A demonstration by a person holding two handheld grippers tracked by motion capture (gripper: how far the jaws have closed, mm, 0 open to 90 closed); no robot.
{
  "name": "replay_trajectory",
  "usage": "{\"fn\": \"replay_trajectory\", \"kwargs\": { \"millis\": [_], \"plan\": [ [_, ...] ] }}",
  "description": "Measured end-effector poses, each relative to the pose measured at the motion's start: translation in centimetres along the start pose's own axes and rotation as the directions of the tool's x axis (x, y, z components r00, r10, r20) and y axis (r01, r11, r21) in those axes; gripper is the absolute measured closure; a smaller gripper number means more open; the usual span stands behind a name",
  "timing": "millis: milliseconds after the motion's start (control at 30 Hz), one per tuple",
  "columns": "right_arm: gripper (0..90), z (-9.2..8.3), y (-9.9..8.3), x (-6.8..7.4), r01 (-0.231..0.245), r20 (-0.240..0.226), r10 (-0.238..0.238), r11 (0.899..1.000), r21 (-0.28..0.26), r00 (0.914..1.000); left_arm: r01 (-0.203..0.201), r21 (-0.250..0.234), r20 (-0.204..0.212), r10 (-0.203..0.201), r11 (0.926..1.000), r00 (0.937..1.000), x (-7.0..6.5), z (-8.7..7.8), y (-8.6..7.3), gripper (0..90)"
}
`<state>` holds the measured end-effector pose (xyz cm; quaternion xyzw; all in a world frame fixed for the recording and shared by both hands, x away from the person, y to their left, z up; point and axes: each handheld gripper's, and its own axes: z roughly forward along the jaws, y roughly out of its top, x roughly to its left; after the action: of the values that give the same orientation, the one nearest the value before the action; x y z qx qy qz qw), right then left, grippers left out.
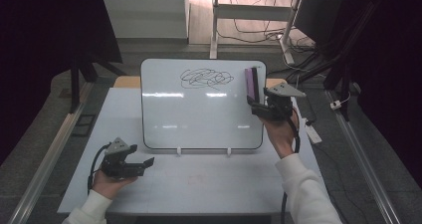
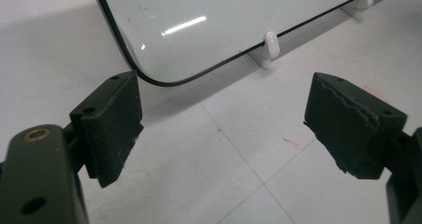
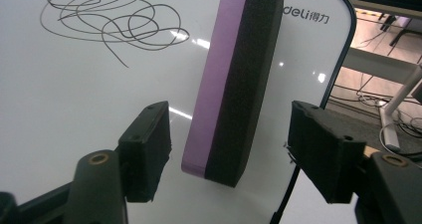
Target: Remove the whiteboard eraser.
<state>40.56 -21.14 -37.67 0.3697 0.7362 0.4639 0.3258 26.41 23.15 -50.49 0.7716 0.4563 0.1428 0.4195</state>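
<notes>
Right gripper (image 3: 229,154) released around the purple eraser (image 3: 234,79) on the whiteboard (image 1: 199,109); left gripper (image 2: 224,129) released near the tabletop's front-left corner.

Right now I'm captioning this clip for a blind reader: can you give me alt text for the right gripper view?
A purple-and-black eraser stands on end against a whiteboard, between the open jaws of the right tool, which do not touch it. A black scribble marks the board at upper left, and a brand name is printed at its top right corner.

Left gripper (image 1: 144,163) low before the whiteboard's (image 1: 199,114) bottom-left corner, jaws wide apart. Right gripper (image 1: 256,104) raised at whiteboard's right edge, jaws parted.
</notes>
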Motion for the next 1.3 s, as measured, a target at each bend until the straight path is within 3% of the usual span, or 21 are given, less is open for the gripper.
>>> {"fn": "replay_trajectory", "kwargs": {
  "millis": [333,367,600,1067,1167,1300],
  "plan": [
    [45.4,0.7,0.3,0.7,0.006,0.025,-0.007,0.999,0.037,0.9997,-0.004,-0.007,0.014,0.004,1.0000,0.9999,0.1,0.0,0.0,16.0],
    [49.7,0.8,0.4,0.9,0.016,0.062,-0.019,0.999,0.044,0.9979,-0.004,-0.007,0.014,0.004,1.0000,0.9999,0.1,0.0,0.0,16.0],
    [58.6,1.0,0.6,1.2,-0.003,0.073,0.000,0.999,0.048,0.9973,-0.012,-0.016,0.022,0.012,0.9998,0.9997,0.1,-0.1,0.0,15.5],
    [64.5,0.5,0.3,1.3,-0.024,0.096,0.023,1.000,0.013,0.9951,-0.003,-0.013,0.014,0.003,0.9999,0.9999,0.3,-0.1,-0.1,15.3],
    [65.0,-0.3,0.7,1.3,-0.025,0.098,0.029,0.999,-0.039,0.9948,-0.001,-0.014,0.012,0.001,0.9999,0.9999,0.4,-0.1,-0.1,15.4],
    [65.1,-1.0,1.0,1.5,-0.016,0.080,0.021,0.998,-0.055,0.9966,-0.001,-0.015,0.010,0.001,0.9999,0.9999,0.4,-0.1,-0.1,15.3]
  ]
}}
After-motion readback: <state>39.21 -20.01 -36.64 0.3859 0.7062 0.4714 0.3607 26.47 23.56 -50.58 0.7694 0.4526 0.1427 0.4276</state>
